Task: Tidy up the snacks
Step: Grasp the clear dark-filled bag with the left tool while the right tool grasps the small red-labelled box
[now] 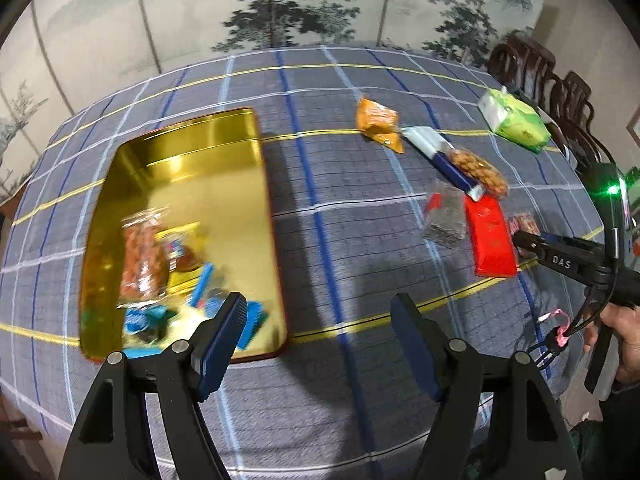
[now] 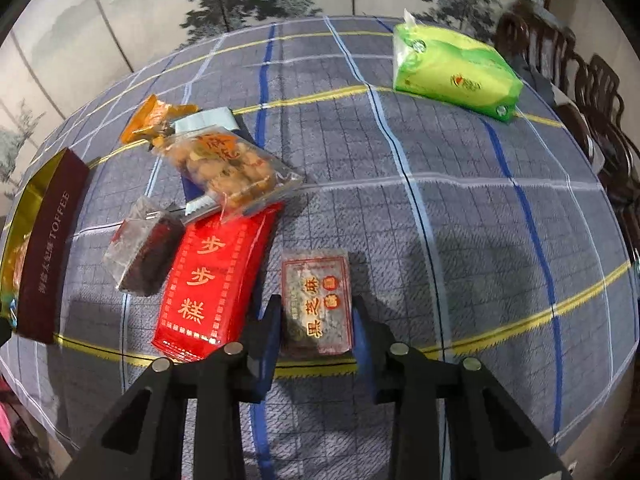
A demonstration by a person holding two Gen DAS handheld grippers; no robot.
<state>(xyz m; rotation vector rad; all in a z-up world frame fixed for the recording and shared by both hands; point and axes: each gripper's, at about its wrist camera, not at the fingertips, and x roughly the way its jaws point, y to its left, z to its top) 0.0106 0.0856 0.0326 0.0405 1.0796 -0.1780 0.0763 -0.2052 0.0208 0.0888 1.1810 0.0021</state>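
Right gripper straddles a sesame packet; left gripper hangs open and empty.

The right jaws sit on both sides of the clear packet (dark filling, red label), though whether they press it I cannot tell. Just left lies a red packet, then a dark clear pouch; a peanut bag overlaps the red packet's far end. The left jaws gape above the plaid tablecloth, beside the gold tin holding several snacks. A green tissue pack lies well apart.
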